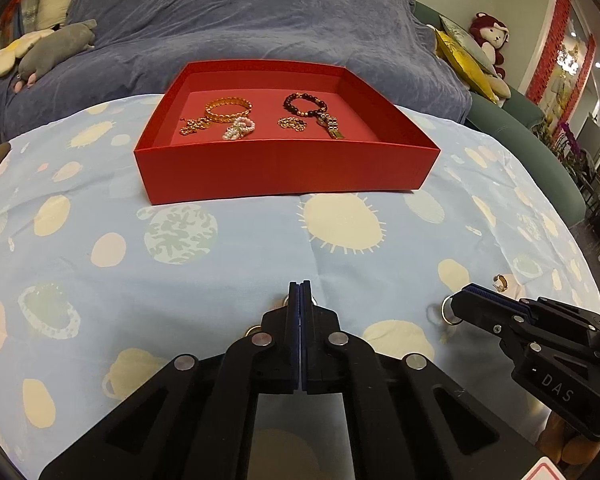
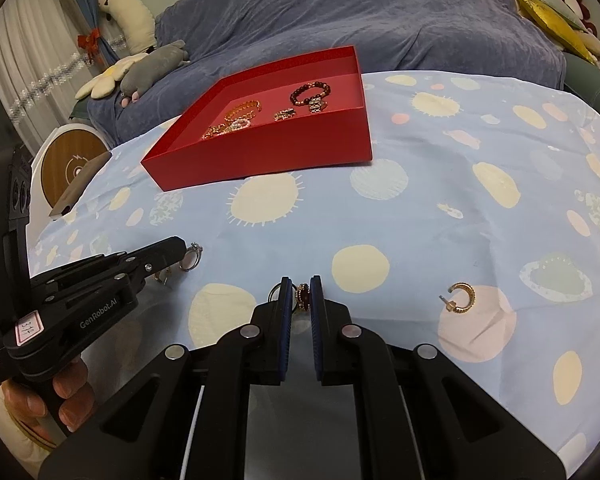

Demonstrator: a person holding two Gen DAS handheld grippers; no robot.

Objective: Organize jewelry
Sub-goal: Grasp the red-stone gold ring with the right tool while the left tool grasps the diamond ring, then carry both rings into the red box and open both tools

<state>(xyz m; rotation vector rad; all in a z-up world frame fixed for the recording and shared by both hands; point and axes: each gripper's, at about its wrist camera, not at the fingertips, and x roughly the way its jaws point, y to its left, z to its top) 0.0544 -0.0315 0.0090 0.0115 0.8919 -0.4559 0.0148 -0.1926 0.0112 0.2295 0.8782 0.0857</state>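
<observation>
Already several bracelets lie in the red tray; rings and a hoop earring wait on the cloth as the right gripper narrowly brackets a dark ring, and the left gripper is pressed closed.

Our two grippers are matte black linkages with round silver rivets and blue ribbed pads lining each finger. Our left gripper carries white "GenRobot.AI" lettering behind its fingers and a pink-edged sticker further back; our right gripper reads "DAS". Bare fingers wrap the left handle.
</observation>
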